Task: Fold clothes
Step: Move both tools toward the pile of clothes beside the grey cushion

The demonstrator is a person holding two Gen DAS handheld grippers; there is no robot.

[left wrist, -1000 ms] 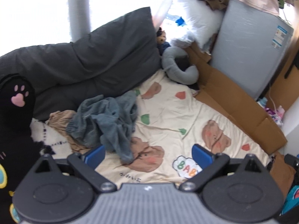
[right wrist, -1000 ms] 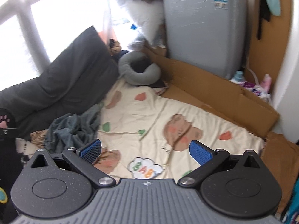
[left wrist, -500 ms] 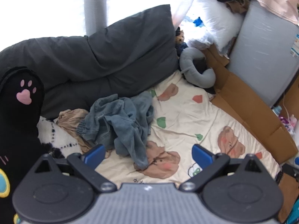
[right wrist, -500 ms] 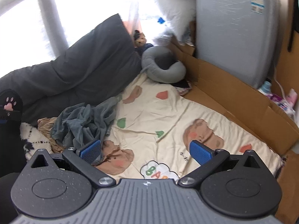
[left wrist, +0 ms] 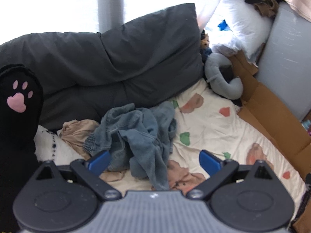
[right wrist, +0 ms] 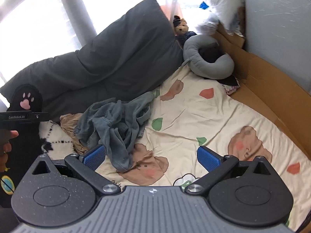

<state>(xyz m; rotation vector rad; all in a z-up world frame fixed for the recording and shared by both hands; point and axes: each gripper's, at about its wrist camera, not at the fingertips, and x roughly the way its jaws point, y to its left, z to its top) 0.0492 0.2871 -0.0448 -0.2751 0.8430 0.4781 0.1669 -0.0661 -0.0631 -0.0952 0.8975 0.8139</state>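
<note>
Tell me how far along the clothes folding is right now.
Nothing looks folded yet. The blue-grey garment lies crumpled on the cartoon bear sheet, with a tan garment bunched beside it. Both the left gripper and right gripper are open and empty, aimed toward the pile. Picking up, spreading and folding both garments is all left.

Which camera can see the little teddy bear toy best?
The right wrist view. There the small teddy bear shows its tan face clearly, sitting behind the grey neck pillow beside the dark cushion. In the left wrist view the bear is only a dim sliver at the cushion's edge.
</note>
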